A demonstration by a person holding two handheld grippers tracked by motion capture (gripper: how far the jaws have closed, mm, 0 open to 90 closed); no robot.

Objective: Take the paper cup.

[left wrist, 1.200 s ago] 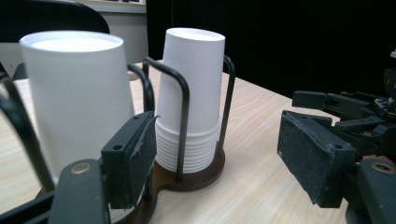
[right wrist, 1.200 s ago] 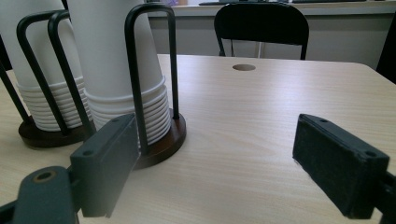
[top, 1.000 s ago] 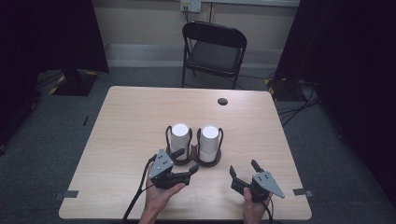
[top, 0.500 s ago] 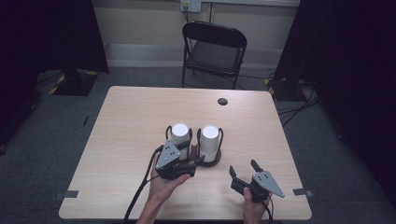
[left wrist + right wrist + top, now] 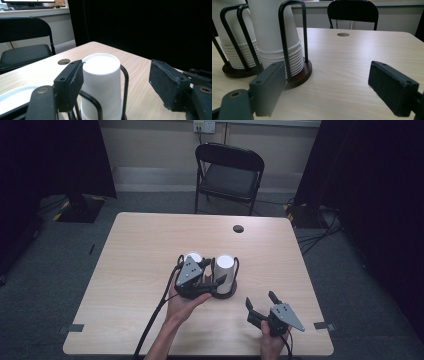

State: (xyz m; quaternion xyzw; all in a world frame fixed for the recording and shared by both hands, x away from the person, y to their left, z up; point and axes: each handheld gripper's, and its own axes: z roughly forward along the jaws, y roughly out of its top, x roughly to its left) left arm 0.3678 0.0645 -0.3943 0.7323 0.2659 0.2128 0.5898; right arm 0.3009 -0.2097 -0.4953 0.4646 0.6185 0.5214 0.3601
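The left gripper is raised over the two wire holders of stacked white paper cups at the table's middle — jaws spread apart, one pad beside the right stack's top cup, gripping nothing. The right gripper sits low near the table's front edge — jaws parted and empty; no writing is legible.

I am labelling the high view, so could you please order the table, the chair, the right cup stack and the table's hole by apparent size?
1. Table
2. Chair, though it stands farther from the camera, so it may look smaller than it is
3. Right cup stack
4. Hole
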